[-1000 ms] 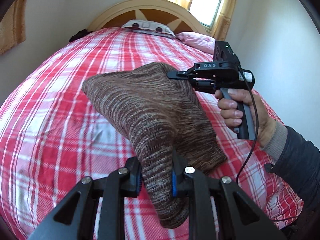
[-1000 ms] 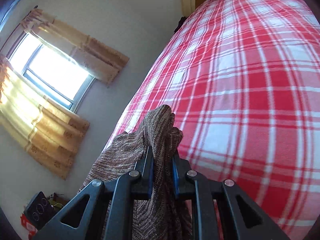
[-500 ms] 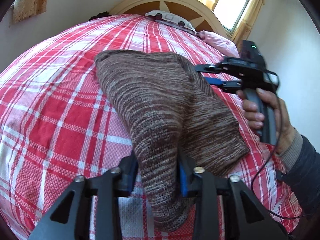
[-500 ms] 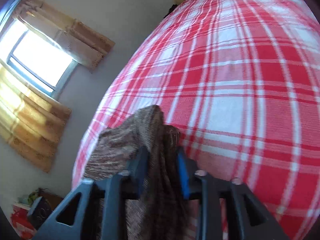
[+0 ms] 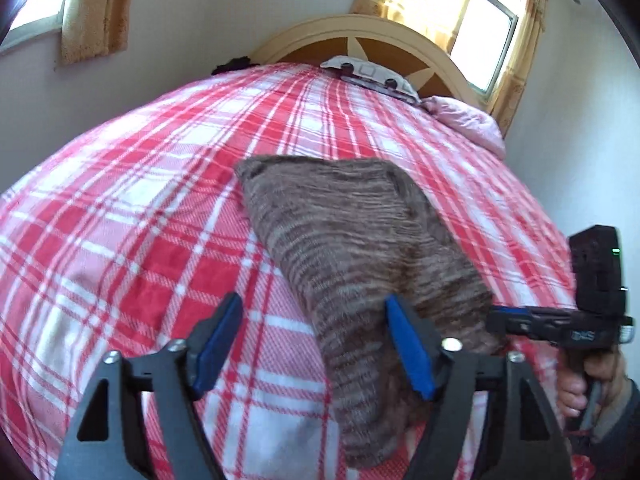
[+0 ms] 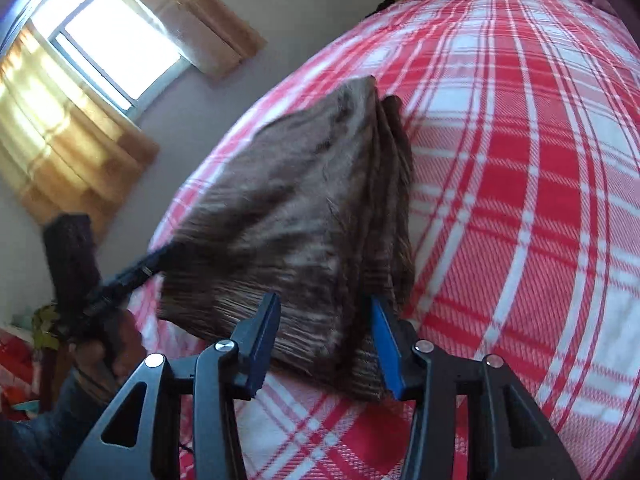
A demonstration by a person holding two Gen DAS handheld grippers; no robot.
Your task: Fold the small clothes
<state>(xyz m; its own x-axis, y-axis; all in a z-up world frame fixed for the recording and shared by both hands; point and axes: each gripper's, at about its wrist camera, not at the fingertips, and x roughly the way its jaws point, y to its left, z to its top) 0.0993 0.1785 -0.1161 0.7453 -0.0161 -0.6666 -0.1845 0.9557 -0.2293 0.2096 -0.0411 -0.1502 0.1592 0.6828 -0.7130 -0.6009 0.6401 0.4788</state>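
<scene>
Red-and-white checked bedding covers the bed (image 5: 140, 240), which fills both views; a curved wooden headboard (image 5: 360, 36) sits at twelve o'clock in the left view, with curtained windows (image 6: 104, 52) on the walls. On the bedding lies the task's garment, a brown striped knit sweater (image 5: 352, 240), folded into a thick bundle of several layers. In the left view it runs from the centre down to six o'clock; in the right view it lies from the centre toward seven o'clock.

Left tongs (image 5: 312, 344) stand wide and are opening; the sweater's near end lies between them against the right-hand pad, with a clear gap on the other side, so nothing is gripped. Right tongs (image 6: 324, 344) are parted and closing, with the bundle's near corner between the pads; they appear not yet to press it.

The step in hand looks like setting the folded bundle down. To do it well, let the left tongs clear the knit fully before drawing back, so no layer snags and drags open. The right tongs should pinch all layers of the corner together, then tug gently to square the edges.
</scene>
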